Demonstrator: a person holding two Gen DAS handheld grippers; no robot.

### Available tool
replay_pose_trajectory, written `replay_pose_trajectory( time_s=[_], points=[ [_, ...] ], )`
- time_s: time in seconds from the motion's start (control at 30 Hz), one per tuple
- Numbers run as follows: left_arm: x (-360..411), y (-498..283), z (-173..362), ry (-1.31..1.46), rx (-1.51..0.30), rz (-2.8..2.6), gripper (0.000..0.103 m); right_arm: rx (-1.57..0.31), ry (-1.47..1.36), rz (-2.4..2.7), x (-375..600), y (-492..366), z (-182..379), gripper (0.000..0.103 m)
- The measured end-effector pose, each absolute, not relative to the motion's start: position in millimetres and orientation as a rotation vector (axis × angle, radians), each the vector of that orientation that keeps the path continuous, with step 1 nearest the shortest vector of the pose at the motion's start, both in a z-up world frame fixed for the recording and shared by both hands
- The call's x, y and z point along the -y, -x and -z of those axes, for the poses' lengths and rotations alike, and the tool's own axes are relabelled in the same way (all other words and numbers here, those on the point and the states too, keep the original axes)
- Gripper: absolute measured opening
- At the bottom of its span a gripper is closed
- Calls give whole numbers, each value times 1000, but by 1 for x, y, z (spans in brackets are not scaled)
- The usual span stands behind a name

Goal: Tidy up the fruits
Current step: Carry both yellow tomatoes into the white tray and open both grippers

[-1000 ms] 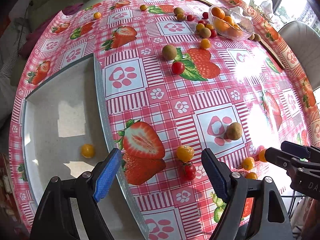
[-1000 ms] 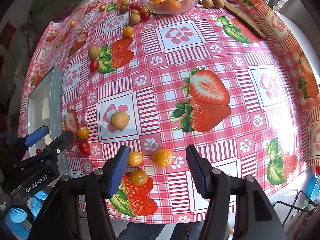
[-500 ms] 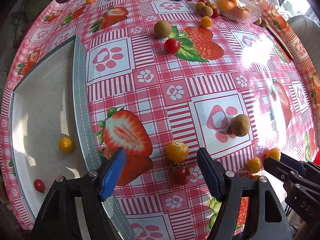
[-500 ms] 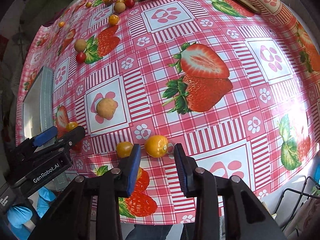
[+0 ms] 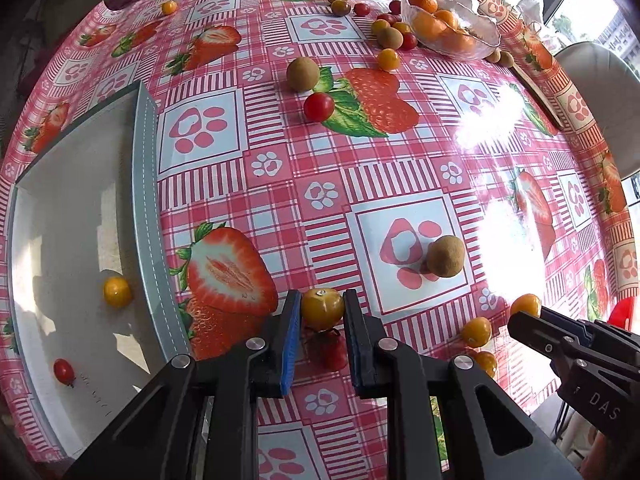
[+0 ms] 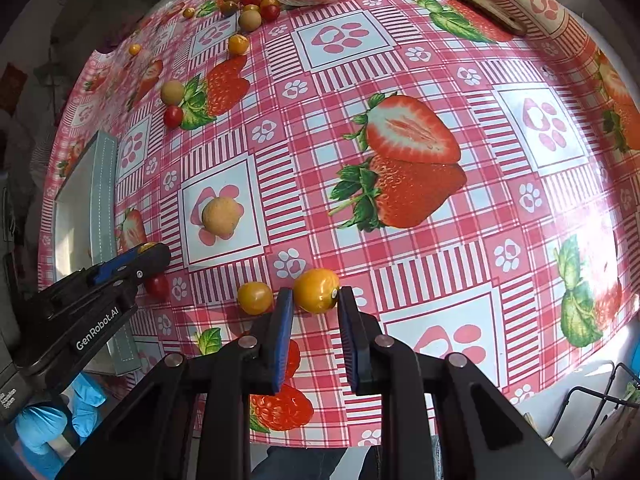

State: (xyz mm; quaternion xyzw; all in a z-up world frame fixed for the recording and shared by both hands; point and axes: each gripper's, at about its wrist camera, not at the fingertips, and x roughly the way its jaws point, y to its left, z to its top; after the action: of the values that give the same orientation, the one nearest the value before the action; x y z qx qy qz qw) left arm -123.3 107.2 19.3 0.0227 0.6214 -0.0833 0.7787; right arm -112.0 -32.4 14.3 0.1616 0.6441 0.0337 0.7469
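Observation:
In the left wrist view my left gripper (image 5: 320,305) is shut on a yellow cherry tomato (image 5: 322,309) on the strawberry-print tablecloth. A red cherry tomato (image 5: 328,348) lies just under it. The grey tray (image 5: 144,184) at the left holds one yellow tomato (image 5: 117,291) and one red tomato (image 5: 64,372). In the right wrist view my right gripper (image 6: 315,299) has its jaws closing, and both pads touch a yellow tomato (image 6: 316,290) between them. Another yellow tomato (image 6: 255,298) sits just left of it. The left gripper (image 6: 154,254) shows at the left edge.
A glass bowl (image 5: 484,42) of oranges stands at the far side, with brown longans and red and yellow tomatoes scattered around it. A brown longan (image 5: 445,256) lies on a paw print between the grippers. The table's near edge is close below both grippers.
Both grippers have gone from wide open to closed, each around a yellow tomato. Both views have drawn nearer to the tablecloth.

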Motion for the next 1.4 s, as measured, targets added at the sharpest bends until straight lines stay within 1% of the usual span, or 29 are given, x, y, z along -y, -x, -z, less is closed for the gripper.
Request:
replay_pose_trajectory(
  time_s=[0.3,0.57,0.93,1.4],
  points=[
    [-131,124,-50,23,-1294,170,22,-1384,-378,-79,39,107,-29,25],
    [-166,127,-63,67,-1255,114,22,-1360,-347,-127,16,93,-43,25],
    [-230,139,-69,121,-1222,1,22,-1347,-270,-238,-45,74,-58,25],
    [-322,143,-57,164,-1187,-207,22,-1338,-161,-480,-166,37,-65,25]
  ],
)
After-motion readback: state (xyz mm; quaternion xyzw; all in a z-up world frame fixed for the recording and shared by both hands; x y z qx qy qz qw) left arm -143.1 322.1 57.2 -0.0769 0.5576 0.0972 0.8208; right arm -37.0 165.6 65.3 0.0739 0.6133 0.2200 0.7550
